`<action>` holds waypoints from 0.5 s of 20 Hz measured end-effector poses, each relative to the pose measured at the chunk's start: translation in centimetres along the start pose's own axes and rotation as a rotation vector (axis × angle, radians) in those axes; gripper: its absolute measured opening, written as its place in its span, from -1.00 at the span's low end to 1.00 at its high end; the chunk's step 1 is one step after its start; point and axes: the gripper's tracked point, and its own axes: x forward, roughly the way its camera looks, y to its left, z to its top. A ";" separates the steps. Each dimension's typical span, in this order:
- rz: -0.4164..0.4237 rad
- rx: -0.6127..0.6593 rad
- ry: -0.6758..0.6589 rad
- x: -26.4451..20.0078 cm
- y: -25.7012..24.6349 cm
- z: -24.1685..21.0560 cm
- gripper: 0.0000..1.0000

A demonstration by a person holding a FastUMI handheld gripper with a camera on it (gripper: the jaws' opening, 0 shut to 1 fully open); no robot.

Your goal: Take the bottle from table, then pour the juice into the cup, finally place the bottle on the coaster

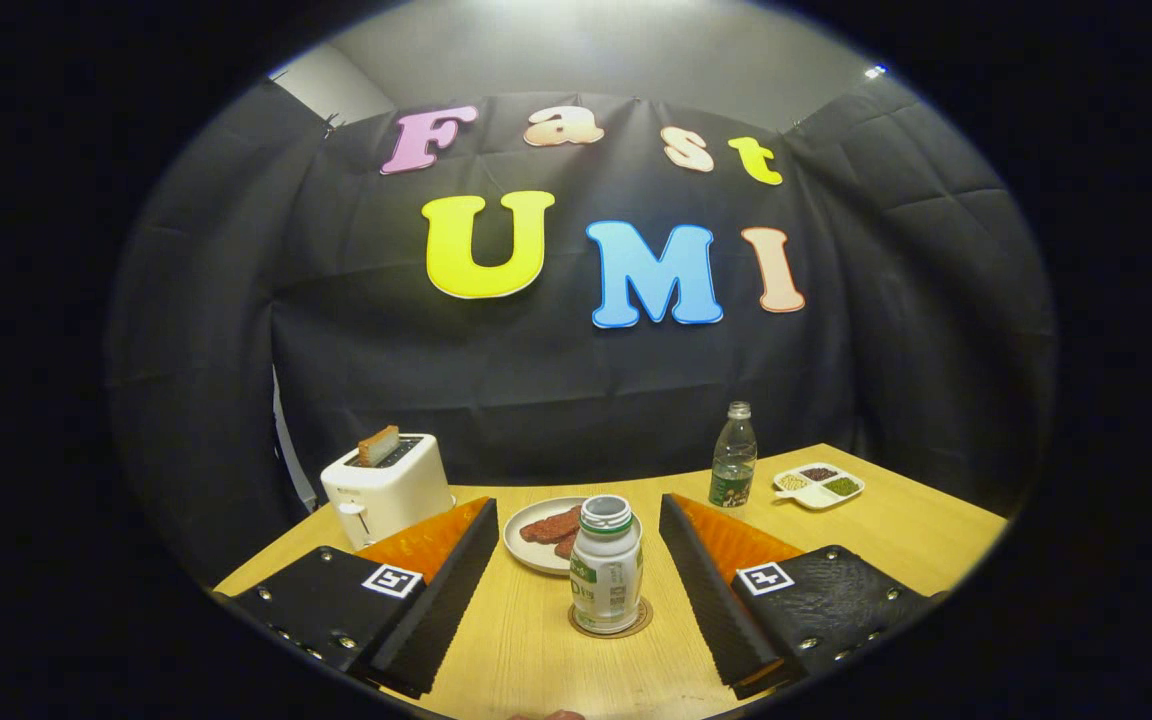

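A small white juice bottle [606,568] with a green band and no cap stands upright on a round cork coaster [611,627] on the wooden table. It sits between my two fingers, with a clear gap on each side. My gripper [577,528] is open and touches nothing. The bottle's label faces me.
A plate [526,520] with slices of meat lies just beyond the bottle. A white toaster [386,488] with a slice of bread stands far left. A clear water bottle [733,456] and a small divided dish [820,485] of beans stand far right. The table [896,530] ends at the black cloth wall.
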 end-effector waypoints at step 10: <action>0.057 -0.018 -0.094 -7.6 1.8 7.8 0.97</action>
